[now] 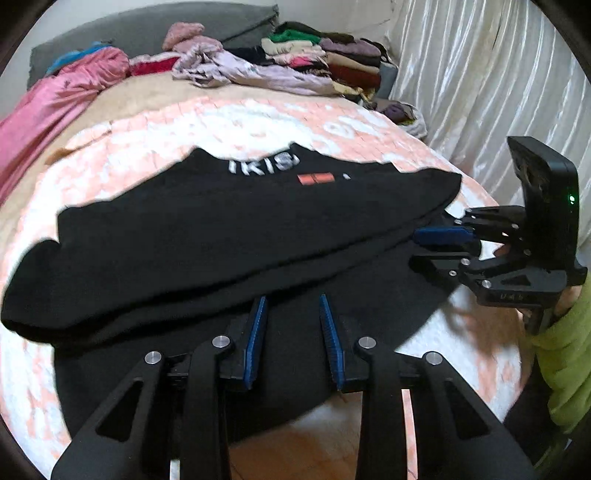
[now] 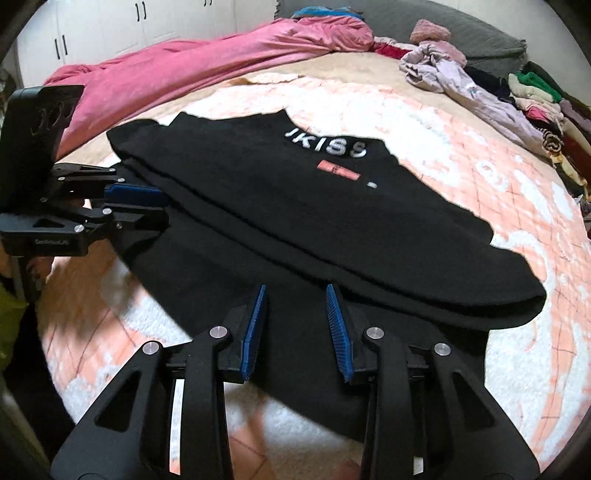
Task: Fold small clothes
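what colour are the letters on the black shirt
White letters on the black shirt, clearest in the right wrist view.

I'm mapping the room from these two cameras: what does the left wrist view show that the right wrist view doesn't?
Only the left wrist view shows the white curtain, a lime-green sleeve and the right gripper from the side, at the black T-shirt's edge.

Only the right wrist view shows white cupboard doors and the left gripper from the side.

Both show the T-shirt with white lettering, the peach-and-white bedspread, the pink blanket, the grey pillow and the heaped clothes.
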Tool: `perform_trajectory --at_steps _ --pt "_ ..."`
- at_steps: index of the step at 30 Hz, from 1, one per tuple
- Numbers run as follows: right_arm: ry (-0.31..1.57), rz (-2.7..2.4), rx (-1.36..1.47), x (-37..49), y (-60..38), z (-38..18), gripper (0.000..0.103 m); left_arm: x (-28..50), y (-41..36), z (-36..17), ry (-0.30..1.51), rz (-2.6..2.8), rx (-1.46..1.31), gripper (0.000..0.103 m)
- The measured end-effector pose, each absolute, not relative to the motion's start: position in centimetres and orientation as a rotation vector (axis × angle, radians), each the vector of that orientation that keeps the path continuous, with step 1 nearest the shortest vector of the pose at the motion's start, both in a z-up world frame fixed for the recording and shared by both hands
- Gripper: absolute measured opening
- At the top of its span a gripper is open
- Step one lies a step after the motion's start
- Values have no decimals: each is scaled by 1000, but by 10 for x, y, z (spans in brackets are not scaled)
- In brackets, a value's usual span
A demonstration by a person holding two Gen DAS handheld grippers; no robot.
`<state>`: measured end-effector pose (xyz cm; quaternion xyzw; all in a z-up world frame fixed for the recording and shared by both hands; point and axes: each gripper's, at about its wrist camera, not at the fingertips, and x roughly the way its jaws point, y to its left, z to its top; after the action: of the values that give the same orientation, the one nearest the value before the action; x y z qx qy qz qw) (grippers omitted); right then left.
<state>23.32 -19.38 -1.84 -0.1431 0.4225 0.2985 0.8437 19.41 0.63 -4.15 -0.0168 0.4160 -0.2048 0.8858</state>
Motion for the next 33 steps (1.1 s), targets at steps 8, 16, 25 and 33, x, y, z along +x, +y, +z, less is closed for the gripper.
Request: perform_trajectory --at_steps 8,16,25,33 --pt "843 558 -252 263 -198 -11 25 224 15 -37 811 -355 -40 29" --pt "756 427 -95 300 -229 3 37 246 47 -38 765 -276 -163 38" --pt "748 287 36 306 -280 1 54 238 92 -18 725 -132 -252 59" --pt "792 253 112 309 -307 -5 54 216 132 -20 730 -47 -322 62"
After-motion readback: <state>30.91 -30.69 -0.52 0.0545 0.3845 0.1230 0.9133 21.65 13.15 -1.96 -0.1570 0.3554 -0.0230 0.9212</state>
